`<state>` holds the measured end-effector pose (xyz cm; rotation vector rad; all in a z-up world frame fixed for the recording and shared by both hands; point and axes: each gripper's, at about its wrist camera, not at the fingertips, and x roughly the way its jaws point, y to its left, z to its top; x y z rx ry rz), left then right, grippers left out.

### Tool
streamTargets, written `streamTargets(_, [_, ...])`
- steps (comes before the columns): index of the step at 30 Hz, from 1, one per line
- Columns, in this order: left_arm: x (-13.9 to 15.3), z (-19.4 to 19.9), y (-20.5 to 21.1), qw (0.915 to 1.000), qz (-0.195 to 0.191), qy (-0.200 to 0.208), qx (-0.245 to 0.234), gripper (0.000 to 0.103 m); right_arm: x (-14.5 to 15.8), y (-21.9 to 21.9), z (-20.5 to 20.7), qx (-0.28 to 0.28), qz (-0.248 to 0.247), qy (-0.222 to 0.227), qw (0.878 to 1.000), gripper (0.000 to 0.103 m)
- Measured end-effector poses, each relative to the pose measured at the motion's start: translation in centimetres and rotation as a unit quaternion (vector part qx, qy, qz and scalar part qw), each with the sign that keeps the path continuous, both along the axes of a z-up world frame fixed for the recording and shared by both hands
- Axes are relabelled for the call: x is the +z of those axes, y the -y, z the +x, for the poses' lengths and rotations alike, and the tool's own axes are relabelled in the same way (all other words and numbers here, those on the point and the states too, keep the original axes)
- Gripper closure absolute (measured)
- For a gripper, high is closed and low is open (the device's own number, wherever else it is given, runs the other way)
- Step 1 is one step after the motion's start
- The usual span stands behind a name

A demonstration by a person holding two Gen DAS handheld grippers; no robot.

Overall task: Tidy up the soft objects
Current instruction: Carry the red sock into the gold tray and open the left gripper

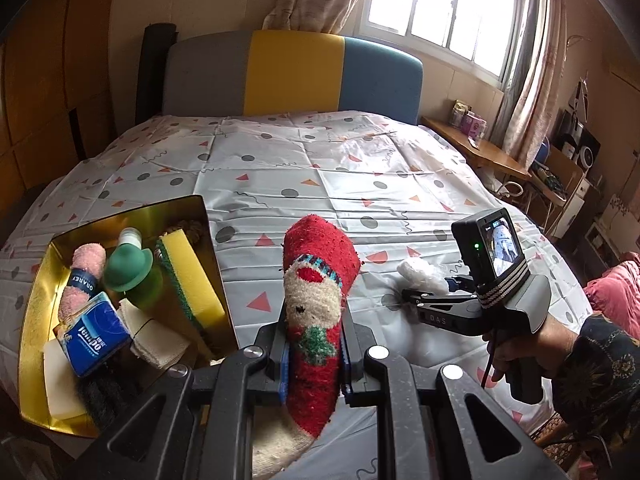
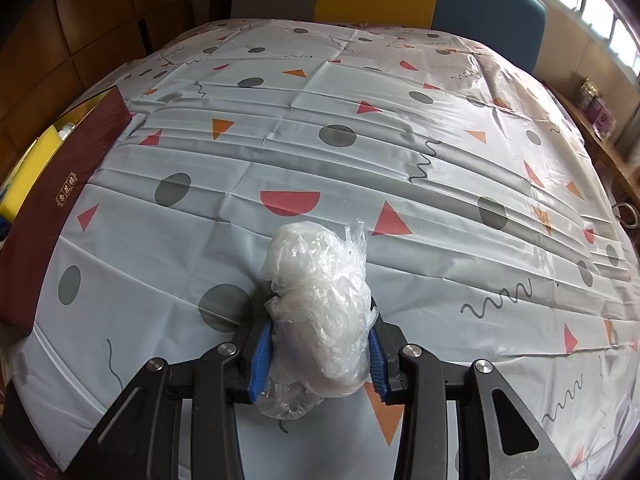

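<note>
My left gripper [image 1: 314,344] is shut on a red Christmas sock [image 1: 318,280] with a snowman face, held above the bed just right of the gold box [image 1: 38,280]. The box holds a pink rolled towel [image 1: 82,284], a green bottle [image 1: 132,268], a yellow sponge [image 1: 190,276], a blue tissue pack [image 1: 96,334] and folded cloths. My right gripper [image 2: 318,344] is shut on a crumpled clear plastic bag [image 2: 320,300], low over the bed. In the left wrist view the right gripper [image 1: 424,294] shows with the bag [image 1: 420,272].
The bed [image 2: 400,160] has a grey sheet with triangles and dots. The box's dark red outer wall [image 2: 52,200] stands at the left. A headboard [image 1: 292,72], a window and a wooden side table [image 1: 476,148] are beyond.
</note>
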<state>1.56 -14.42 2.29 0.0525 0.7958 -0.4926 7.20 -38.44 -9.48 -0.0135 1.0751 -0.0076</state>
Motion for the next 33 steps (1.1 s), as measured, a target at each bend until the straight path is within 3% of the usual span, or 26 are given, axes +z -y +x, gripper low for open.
streamTargets(13, [1.3,0.3,-3.3,0.9990,-0.037,-0.011,0.021,0.086,0.0,-0.1,0.0,0.004,-0.004,0.001,1.000,0.062])
streamTargets(19, [3.8,1.4,-9.3,0.9934,-0.086,-0.007,0.075,0.086,0.0,-0.1,0.0,0.005,-0.007,0.001,1.000,0.063])
streamTargets(23, [5.1,2.7,-15.6,0.9825,-0.118,-0.003,0.144,0.086,0.0,-0.1,0.0,0.007,-0.011,0.001,1.000,0.063])
streamTargets(25, [5.0,3.5,-19.2,0.9746,-0.115,-0.001,0.192,0.086,0.1,-0.1,0.0,0.008,-0.014,0.001,1.000,0.063])
streamTargets(30, [1.9,4.4,-25.5,0.9550,-0.114,-0.045,0.270,0.086,0.1,0.0,0.0,0.010,-0.017,0.000,1.000,0.063])
streamTargets(33, [-0.3,4.6,-27.0,0.9484,-0.111,-0.074,0.287,0.086,0.1,-0.1,0.0,0.011,-0.020,-0.001,1.000,0.063])
